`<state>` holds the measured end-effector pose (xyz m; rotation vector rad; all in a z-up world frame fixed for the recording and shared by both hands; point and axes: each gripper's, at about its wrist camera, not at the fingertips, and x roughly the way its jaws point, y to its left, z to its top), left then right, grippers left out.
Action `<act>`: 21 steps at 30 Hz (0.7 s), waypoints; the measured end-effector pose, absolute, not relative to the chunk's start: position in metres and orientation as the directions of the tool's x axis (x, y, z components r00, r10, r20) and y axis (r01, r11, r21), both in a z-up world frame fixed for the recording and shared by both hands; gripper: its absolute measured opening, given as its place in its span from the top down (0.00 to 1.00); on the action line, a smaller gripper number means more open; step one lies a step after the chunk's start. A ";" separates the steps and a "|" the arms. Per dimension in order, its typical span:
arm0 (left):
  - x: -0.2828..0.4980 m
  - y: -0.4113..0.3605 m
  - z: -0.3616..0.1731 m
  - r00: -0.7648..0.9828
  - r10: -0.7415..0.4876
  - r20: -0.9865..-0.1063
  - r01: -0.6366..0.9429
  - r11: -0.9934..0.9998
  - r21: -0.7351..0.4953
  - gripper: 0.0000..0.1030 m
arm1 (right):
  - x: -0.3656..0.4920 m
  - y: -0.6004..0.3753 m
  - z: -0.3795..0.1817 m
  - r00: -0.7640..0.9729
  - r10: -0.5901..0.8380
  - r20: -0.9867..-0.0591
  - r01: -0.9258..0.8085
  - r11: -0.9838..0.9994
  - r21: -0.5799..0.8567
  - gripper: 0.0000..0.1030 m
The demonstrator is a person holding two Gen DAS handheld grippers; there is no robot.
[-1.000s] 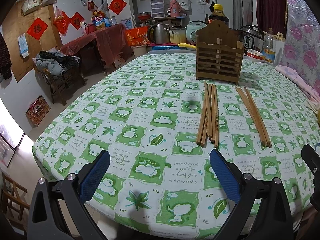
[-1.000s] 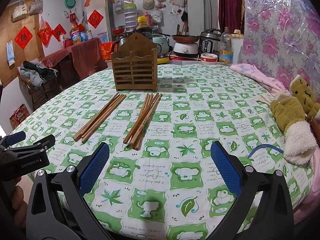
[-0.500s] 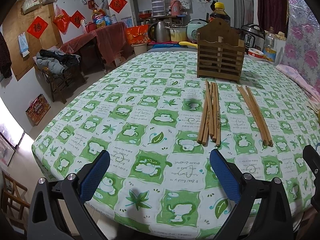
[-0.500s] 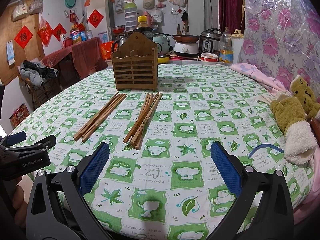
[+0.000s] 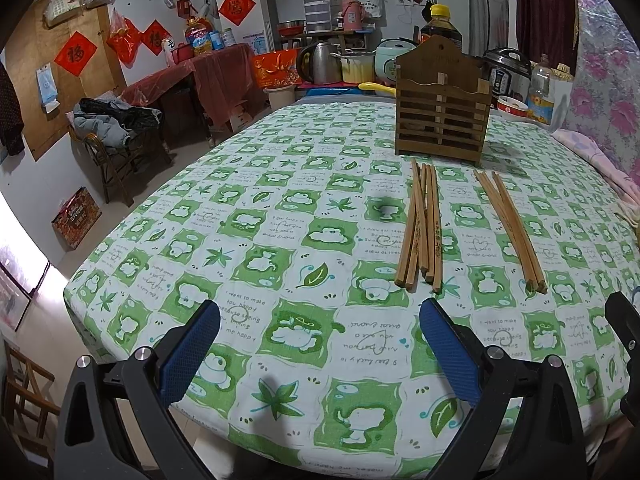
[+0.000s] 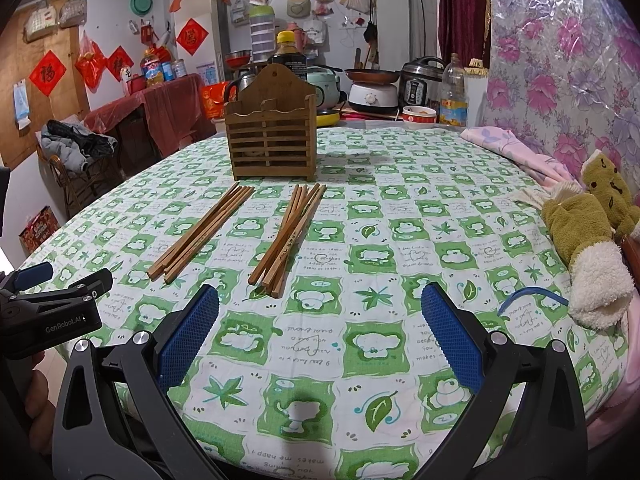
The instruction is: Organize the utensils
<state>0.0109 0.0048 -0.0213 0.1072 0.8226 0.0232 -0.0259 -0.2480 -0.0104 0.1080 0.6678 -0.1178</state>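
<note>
A round bench (image 5: 280,184) under a green-and-white checked cloth fills both views. Toward its far side stands an upright wooden slatted utensil holder (image 5: 442,118) with a peaked back board; what lies in its compartments cannot be made out through the slats. Just in front of it lie two separate bundles of wooden chopsticks, long axes running from the holder toward the cameras. The left bundle (image 5: 421,226) is a loose sheaf crossing slightly; the right bundle (image 5: 511,232) lies tighter and angles outward at its near end.

The left tool (image 5: 320,350) hovers low over the near edge of the bench, blue pads spread wide, nothing between them. The right tool (image 6: 320,334) is likewise released and empty.

Only the right wrist view shows a plush toy (image 6: 592,236) at the bench's right edge and the left tool from the side.
</note>
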 end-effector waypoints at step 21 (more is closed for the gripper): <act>0.012 0.007 -0.025 0.670 0.064 -0.740 0.015 0.995 0.099 0.05 | -0.028 -0.243 -0.016 0.776 -0.071 -0.627 0.141 0.988 0.062 0.05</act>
